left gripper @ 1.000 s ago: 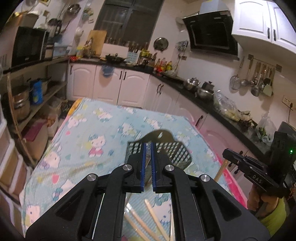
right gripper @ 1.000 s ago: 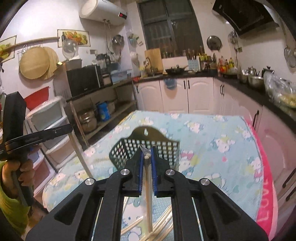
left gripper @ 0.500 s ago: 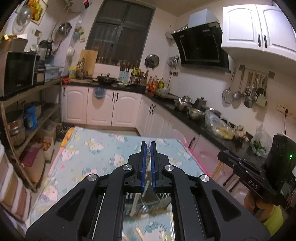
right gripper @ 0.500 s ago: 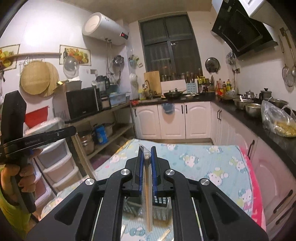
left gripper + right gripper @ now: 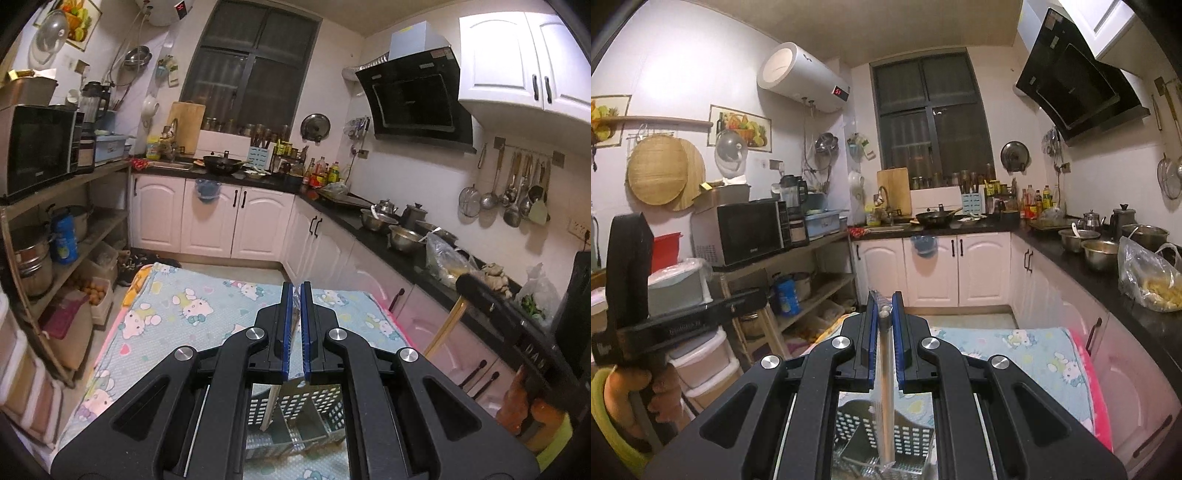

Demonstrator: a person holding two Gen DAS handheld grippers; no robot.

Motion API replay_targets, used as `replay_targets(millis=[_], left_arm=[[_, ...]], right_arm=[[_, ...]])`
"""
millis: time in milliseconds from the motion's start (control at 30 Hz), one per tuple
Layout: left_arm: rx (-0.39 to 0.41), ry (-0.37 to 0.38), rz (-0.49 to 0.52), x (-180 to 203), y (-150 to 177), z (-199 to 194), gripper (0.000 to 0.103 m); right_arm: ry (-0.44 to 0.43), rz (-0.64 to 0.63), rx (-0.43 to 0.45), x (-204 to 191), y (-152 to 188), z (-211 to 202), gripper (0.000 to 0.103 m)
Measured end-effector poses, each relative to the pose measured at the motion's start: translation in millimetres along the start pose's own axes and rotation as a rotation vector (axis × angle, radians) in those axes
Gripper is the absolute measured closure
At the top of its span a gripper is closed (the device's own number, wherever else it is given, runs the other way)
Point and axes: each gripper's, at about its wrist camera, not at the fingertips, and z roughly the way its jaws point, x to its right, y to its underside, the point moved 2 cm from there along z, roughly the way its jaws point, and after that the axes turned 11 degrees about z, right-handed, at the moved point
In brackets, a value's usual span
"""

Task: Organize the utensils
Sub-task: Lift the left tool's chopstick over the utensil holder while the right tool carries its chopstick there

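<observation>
Chopsticks in clear wrap (image 5: 885, 391) were pinched by the right hand-held gripper (image 5: 885, 314), hanging over the perforated basket (image 5: 908, 443) at bottom centre. The left hand-held gripper (image 5: 294, 299) pinched another wrapped utensil (image 5: 271, 406) above that basket (image 5: 314, 413) on the surface (image 5: 192, 314).

The black plastic basket with small holes (image 5: 295, 410) sits low behind the left gripper (image 5: 294, 332), whose arms hide both of its sides. The long thin wrapped stick (image 5: 271, 406) runs down toward the basket, and its upper part is hidden between the blue pads (image 5: 285, 328). What is inside the wrapper is too blurry to tell. In the right wrist view, the bottom edge cuts off the basket (image 5: 882, 439). The pale wrapped chopsticks (image 5: 885, 387) in the right gripper (image 5: 885, 339) end near the basket's rim, and whether they touch it is unclear.
</observation>
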Motion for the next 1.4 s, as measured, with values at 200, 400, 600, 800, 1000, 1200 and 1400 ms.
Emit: replay_targets(millis=[200, 400, 600, 800, 1000, 1200, 1400], left_arm=[[-0.017, 0.007, -0.008, -3.2, 18.6, 16.4, 0.102], [-0.018, 0.016, -0.009, -4.1, 33.2, 22.0, 0.102], [-0.035, 0.021, -0.021, -8.1, 50.8, 28.4, 0.102], [-0.067, 0.025, -0.055, -16.0, 75.0, 36.7, 0.102], [-0.092, 0.025, -0.066, -19.2, 92.0, 39.9, 0.102], [-0.080, 0.019, -0.059, -18.9, 94.2, 31.8, 0.102], [-0.079, 0.009, -0.071, -23.8, 97.7, 25.5, 0.102]], right_arm=[[0.022, 0.010, -0.016, 8.7, 9.3, 19.6, 0.095], [0.041, 0.031, -0.034, 20.3, 23.2, 36.9, 0.095], [0.050, 0.064, -0.059, 29.5, 41.6, 55.1, 0.095], [0.066, 0.067, -0.072, 35.5, 62.8, 66.8, 0.095], [0.077, 0.091, -0.084, 45.8, 81.3, 70.6, 0.095], [0.088, 0.096, -0.102, 52.1, 92.0, 66.6, 0.095], [0.096, 0.096, -0.116, 56.9, 96.5, 54.7, 0.095]])
